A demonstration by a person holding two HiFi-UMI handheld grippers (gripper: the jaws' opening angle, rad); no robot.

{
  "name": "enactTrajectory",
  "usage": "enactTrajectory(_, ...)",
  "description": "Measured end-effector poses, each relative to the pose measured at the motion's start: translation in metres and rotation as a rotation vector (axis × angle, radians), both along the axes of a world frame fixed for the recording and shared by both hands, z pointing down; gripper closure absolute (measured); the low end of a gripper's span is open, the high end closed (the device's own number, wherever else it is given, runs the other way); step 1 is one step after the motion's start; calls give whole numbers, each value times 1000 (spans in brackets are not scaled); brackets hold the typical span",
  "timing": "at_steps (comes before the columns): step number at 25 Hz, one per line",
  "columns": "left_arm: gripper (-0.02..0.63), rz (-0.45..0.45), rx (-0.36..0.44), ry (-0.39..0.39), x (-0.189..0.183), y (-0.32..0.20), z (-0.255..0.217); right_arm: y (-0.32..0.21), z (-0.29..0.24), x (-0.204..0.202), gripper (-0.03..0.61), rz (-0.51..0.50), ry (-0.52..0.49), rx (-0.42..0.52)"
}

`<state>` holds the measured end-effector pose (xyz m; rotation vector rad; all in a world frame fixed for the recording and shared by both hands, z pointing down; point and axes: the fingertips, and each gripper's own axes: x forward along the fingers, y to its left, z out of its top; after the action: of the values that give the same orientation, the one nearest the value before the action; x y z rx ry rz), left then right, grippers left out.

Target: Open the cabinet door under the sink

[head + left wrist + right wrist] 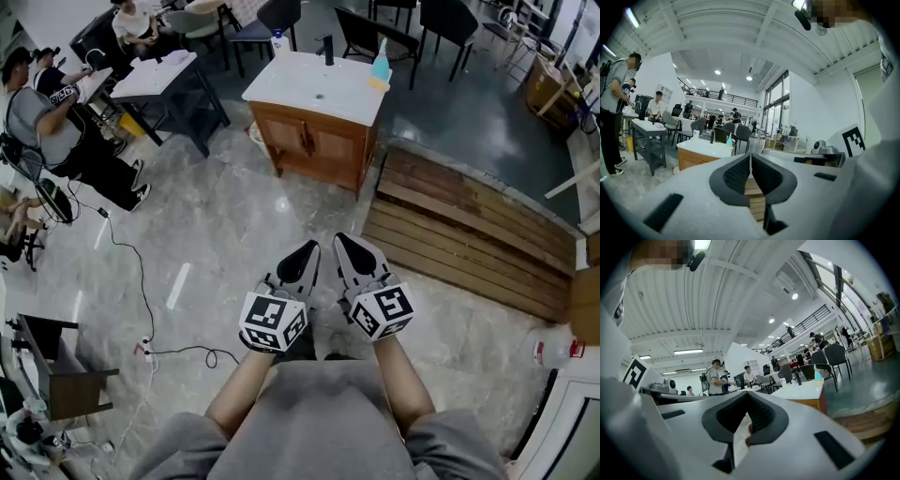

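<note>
beyond open floor (234, 225), the sink cabinet (317, 142) stands just beside wooden planks (469, 234).

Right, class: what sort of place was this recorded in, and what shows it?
Probably a large open lab or workshop hall, not a home. A sink cabinet stands alone on the polished floor, work tables and office chairs stand nearby, and a railed mezzanine runs above.

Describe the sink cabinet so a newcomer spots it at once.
Find the slatted wooden platform. At its far left corner stands the sink cabinet. Alone among the dark-legged tables, it is a brown wooden box under a white top.
</note>
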<state>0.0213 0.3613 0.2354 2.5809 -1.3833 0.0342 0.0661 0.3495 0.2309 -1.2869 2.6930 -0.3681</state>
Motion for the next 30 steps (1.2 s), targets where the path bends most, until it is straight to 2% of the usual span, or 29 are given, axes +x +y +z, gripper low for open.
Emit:
enactTrajectory(8, 593, 3, -28, 16, -28, -58, 15, -52, 19, -28, 571, 2, 26, -41)
enactTrajectory(20, 593, 40, -68, 37, -106, -147, 27, -142, 25, -103, 571, 47, 57, -66)
enactTrajectory(30, 593, 64, -108, 56, -152, -195, 40, -187, 33, -147, 571, 78, 80, -86)
